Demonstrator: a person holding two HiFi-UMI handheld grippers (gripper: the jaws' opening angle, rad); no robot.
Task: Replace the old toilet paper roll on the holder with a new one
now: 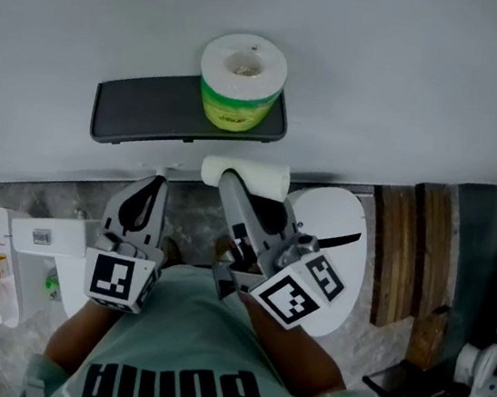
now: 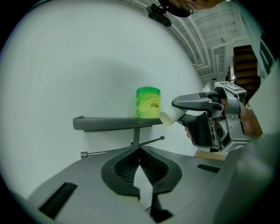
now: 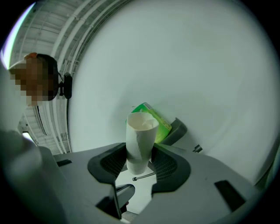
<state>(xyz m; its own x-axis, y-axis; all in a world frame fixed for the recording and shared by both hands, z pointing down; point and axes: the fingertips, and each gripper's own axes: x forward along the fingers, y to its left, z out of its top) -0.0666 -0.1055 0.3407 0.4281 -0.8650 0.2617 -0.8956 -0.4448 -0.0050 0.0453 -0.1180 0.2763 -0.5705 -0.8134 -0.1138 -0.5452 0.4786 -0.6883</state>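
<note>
Soft, even, rather dim light with a cool greenish cast leaves only faint shadow under the holder shelf (image 1: 141, 116), while both gripper views bulge fisheye-fashion into dark corners.

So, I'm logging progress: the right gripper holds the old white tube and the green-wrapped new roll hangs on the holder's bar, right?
No. The right gripper does hold the old white tube, but the green-wrapped new roll stands on the shelf above the bare bar, as the left gripper view shows.
</note>
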